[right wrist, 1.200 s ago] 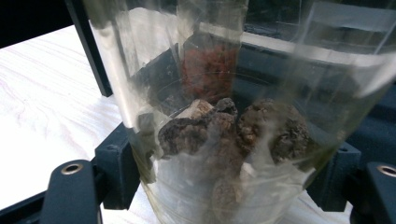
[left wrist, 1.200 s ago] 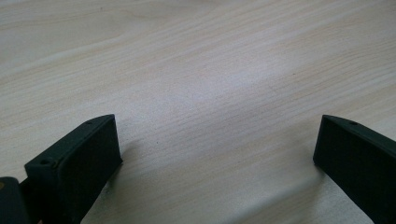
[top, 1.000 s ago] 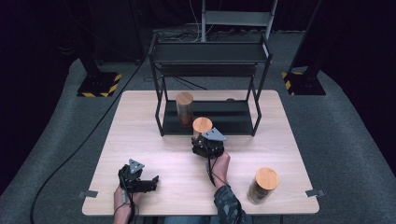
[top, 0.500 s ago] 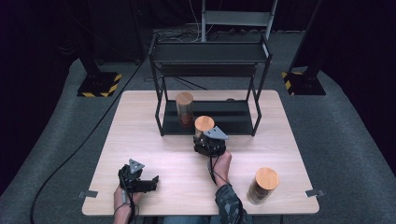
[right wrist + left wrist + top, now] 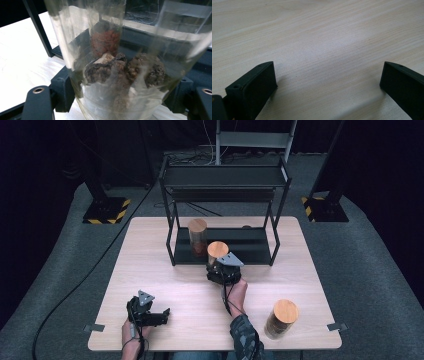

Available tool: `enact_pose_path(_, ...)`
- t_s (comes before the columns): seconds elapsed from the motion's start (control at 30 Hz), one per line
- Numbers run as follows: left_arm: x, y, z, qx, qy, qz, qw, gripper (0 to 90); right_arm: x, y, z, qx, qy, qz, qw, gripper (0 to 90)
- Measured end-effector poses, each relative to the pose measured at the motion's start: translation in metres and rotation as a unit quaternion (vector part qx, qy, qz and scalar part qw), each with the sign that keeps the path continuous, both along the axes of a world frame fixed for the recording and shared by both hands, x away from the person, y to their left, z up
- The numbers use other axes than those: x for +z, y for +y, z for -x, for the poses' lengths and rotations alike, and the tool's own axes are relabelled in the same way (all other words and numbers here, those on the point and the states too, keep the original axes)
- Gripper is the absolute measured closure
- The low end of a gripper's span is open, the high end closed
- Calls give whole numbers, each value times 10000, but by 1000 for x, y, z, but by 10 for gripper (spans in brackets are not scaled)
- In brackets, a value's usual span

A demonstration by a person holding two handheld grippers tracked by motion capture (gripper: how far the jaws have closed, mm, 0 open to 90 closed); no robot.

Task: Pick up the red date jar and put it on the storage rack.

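Right gripper [image 5: 218, 265] has its jaws closed around a clear jar [image 5: 117, 62] with a cork lid, just before the black shelf [image 5: 225, 245]. Left gripper [image 5: 162, 316] rests wide open on the table [image 5: 165, 245], holding nothing.

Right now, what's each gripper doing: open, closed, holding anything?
Left gripper: open, holding nothing, low over the table.
Right gripper: closed on the clear jar with a wooden lid, at the front of the black shelf rack.
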State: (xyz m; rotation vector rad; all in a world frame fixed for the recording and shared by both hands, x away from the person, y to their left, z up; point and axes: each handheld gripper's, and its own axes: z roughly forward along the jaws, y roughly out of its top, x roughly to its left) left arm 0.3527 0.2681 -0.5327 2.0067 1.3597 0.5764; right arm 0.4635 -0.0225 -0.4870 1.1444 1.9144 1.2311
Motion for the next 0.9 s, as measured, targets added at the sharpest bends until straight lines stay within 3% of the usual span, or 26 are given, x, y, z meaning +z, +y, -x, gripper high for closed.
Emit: enact_pose_path(0.9,0,0,0,0,2,-1,10000,0,10,-4,-10,-83,-50,38,9999,249)
